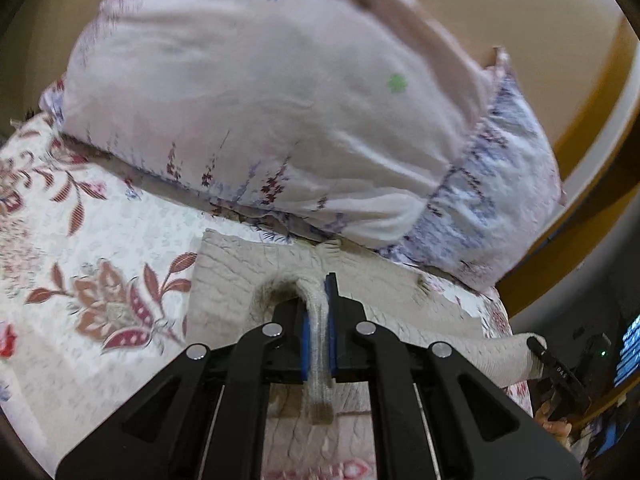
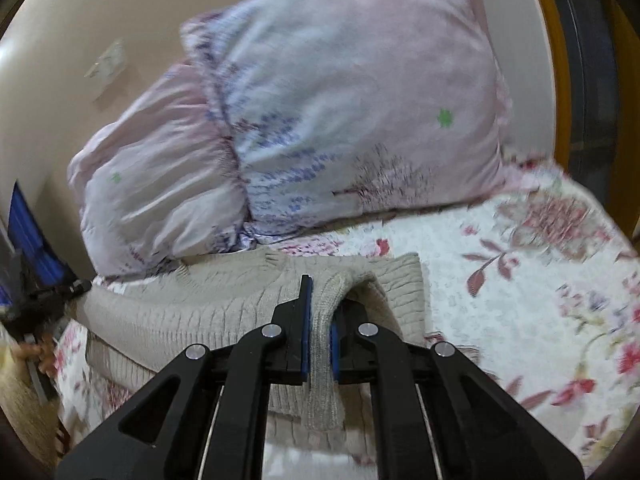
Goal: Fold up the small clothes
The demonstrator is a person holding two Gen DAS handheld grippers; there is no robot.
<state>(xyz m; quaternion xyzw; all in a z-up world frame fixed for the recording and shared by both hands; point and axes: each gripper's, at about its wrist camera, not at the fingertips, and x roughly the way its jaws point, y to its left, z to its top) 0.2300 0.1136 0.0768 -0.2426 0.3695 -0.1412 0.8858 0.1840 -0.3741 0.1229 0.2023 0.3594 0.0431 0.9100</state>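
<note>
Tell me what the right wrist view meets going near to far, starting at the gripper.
Right gripper shut on a fold of the beige knit sweater → floral bedspread → pink floral pillow → cream wall.

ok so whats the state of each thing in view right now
beige knitted sweater: lying on the bed, edge pinched up at two spots
left tool: shut on a fold of the sweater
right tool: shut on a fold of the sweater
pale pink floral pillow: propped behind the sweater
white floral bedspread: spread flat under everything
</note>
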